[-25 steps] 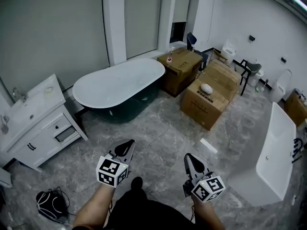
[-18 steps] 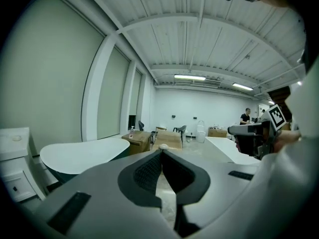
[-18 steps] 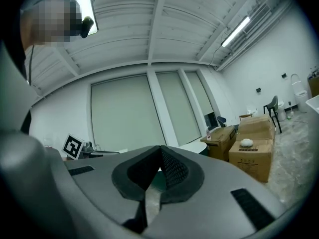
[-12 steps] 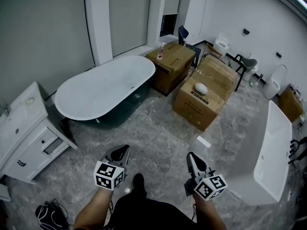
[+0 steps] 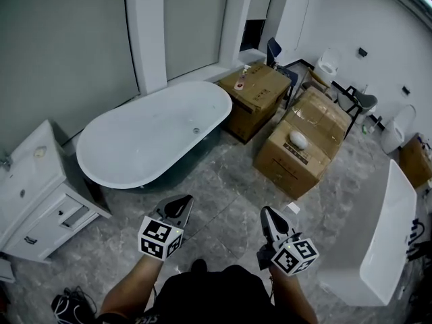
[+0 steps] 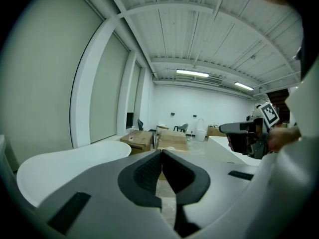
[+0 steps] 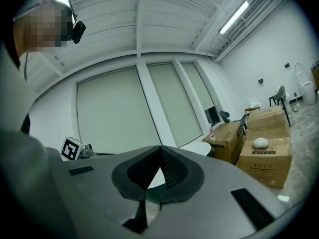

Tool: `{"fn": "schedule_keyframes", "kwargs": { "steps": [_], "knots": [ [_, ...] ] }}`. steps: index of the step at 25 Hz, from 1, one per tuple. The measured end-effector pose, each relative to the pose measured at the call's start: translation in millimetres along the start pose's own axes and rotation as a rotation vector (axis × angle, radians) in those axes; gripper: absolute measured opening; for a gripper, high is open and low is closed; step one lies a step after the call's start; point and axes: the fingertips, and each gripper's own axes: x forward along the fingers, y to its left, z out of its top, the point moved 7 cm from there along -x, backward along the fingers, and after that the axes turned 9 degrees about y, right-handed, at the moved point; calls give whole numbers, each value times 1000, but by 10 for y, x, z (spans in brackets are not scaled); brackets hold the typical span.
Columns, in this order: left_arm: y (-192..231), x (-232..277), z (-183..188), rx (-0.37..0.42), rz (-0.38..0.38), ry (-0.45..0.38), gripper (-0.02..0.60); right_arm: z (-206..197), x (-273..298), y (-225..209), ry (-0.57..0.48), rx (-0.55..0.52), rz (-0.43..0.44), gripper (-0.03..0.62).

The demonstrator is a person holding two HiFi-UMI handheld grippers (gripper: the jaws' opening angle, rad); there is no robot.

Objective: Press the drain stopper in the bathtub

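A white oval bathtub [image 5: 135,147] with a dark outer shell stands on the grey marble floor, ahead and to the left in the head view. A small round drain stopper [image 5: 196,131] shows on its bottom, towards the right end. My left gripper [image 5: 182,200] and right gripper [image 5: 266,212] hang low over the floor, well short of the tub. Both are shut with nothing between the jaws. In the left gripper view the left gripper [image 6: 161,154] points past the bathtub's rim [image 6: 65,161]. The right gripper [image 7: 160,149] faces the bathtub's far end [image 7: 195,147].
Large cardboard boxes [image 5: 300,147] stand right of the tub, one against its end [image 5: 258,93]. At left is a white vanity cabinet [image 5: 34,194]. A second white tub [image 5: 388,235] lies at right. A black bag [image 5: 67,308] sits on the floor at bottom left.
The head view has swung, so the tub now sits a little nearer and more central and its drain stopper shows. Both grippers stay shut in about the same places.
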Motion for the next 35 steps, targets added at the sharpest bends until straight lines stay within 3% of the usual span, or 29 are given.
{"fn": "schedule_keyframes", "kwargs": {
  "steps": [10, 14, 17, 21, 24, 35],
  "knots": [
    [698, 852, 179, -134, 51, 35, 17, 242, 1222, -880, 100, 85, 45, 14],
    [1087, 1555, 383, -188, 97, 52, 17, 443, 1929, -1489, 133, 108, 93, 14],
    [1364, 2204, 746, -220, 132, 51, 17, 750, 2491, -2042, 170, 114, 127, 14],
    [1662, 3067, 1410, -190, 160, 44, 17, 1399, 3195, -2771, 189, 70, 184, 14],
    [1872, 3539, 1706, -187, 196, 44, 17, 1664, 3601, -3188, 210, 65, 211, 13],
    [2743, 4538, 2085, -241, 220, 61, 17, 2077, 4771, -3860, 280, 80, 225, 14]
  ]
}}
